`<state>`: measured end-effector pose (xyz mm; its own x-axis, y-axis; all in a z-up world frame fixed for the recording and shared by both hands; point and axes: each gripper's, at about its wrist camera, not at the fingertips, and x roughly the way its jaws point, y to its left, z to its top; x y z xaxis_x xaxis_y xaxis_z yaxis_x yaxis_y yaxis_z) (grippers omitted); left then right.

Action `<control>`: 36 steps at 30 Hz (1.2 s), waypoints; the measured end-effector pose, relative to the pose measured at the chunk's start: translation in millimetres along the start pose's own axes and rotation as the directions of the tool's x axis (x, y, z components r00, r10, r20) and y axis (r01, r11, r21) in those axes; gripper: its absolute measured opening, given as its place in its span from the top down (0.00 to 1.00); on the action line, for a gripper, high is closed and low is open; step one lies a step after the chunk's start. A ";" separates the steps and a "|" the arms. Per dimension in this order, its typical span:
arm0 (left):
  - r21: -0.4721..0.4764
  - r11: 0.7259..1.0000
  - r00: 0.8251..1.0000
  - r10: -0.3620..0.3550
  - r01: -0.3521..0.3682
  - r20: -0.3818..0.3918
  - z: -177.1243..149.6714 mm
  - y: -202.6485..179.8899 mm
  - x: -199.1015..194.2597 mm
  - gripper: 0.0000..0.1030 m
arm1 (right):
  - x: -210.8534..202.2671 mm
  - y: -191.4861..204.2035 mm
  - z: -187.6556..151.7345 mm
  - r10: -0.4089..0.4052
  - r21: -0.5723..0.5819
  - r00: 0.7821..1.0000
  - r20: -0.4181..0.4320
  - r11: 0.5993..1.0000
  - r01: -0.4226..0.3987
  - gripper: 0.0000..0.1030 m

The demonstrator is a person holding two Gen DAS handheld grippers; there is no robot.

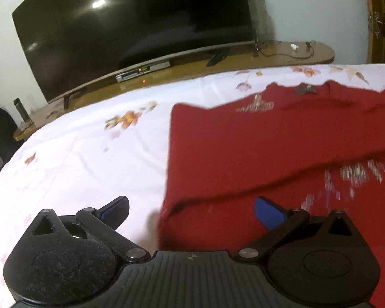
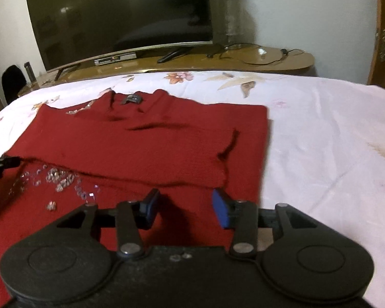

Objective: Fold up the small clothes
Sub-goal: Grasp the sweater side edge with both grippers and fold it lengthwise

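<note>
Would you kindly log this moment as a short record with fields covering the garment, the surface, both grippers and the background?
garment: red knit top with sequin decoration, lying flat, partly folded over itself
surface: white floral bedsheet
left gripper: open, holding nothing, over the garment's left edge
right gripper: open, holding nothing, over the garment near its right edge
fold line: a folded edge runs across the garment just ahead of both grippers
background: dark television on a wooden shelf; wooden door at the right
</note>
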<state>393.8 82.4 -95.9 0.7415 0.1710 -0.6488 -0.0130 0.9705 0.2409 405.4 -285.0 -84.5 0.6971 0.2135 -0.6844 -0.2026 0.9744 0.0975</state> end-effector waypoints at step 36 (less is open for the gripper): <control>-0.618 0.455 0.643 -0.758 0.642 0.109 -234.0 86.8 -154.6 0.35 | -186.4 25.3 -227.1 0.307 0.737 0.947 0.092 0.618 -0.272 0.59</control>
<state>121.1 179.9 -143.6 0.5599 -0.6445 -0.5207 0.0555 0.6562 -0.7525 114.1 -316.2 -118.5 0.6610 0.5082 -0.5521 0.1921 0.5966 0.7792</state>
